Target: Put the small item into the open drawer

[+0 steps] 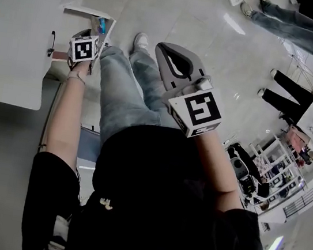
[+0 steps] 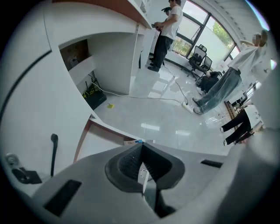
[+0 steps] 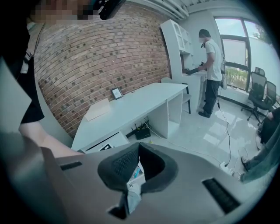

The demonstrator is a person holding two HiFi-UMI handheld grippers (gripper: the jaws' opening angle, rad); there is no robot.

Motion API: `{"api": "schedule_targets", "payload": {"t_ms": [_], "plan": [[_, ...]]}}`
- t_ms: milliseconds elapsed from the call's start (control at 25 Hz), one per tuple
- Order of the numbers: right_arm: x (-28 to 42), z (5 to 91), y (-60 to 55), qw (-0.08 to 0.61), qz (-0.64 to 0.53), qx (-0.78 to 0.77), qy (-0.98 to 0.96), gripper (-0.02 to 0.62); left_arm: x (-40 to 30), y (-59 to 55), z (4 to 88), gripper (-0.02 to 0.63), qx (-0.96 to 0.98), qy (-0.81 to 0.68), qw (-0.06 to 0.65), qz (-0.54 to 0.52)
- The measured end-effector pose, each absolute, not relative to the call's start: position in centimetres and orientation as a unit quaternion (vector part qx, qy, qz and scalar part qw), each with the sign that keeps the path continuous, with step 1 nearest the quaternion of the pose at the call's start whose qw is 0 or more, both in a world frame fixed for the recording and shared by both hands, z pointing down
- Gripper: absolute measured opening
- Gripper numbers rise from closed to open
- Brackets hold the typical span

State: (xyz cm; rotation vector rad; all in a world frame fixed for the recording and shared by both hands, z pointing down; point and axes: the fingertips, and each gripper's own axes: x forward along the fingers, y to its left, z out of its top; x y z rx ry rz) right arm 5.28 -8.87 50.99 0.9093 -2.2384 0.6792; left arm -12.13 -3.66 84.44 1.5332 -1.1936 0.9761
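The drawer (image 1: 87,12) stands open at the upper left of the head view, white-walled with a few things inside. In the left gripper view its pale bottom (image 2: 103,141) lies just past the jaw tips. My left gripper (image 1: 92,35) (image 2: 141,145) hovers at the drawer's near edge, shut. A white sliver shows behind its tips, and I cannot tell what it is. My right gripper (image 1: 161,47) (image 3: 139,146) is held over my legs, well right of the drawer. It is shut on the small item, a white packet (image 3: 133,179) with blue print.
A white cabinet front with a black handle (image 2: 53,148) is left of the drawer. My legs in jeans (image 1: 121,87) stand between the grippers. A cable and power strip (image 2: 188,106) lie on the glossy floor. A white desk (image 3: 131,105) lines a brick wall. Other people stand far off.
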Motion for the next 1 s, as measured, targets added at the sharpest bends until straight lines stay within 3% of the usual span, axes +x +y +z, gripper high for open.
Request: {"api": "schedule_targets", "payload": {"t_ms": [680,1000], "plan": [[7.3,45.5,-9.9,0.265,0.185,0.331,-0.886,0.012,-10.0,-4.2,63.4,0.002,0.7,-0.531,0.384,0.282],[6.0,38.2,-9.5,0.213,0.176,0.311,-0.909,0.012,-9.9,-3.7,49.2,0.003,0.731,-0.554,0.324,0.231]]}}
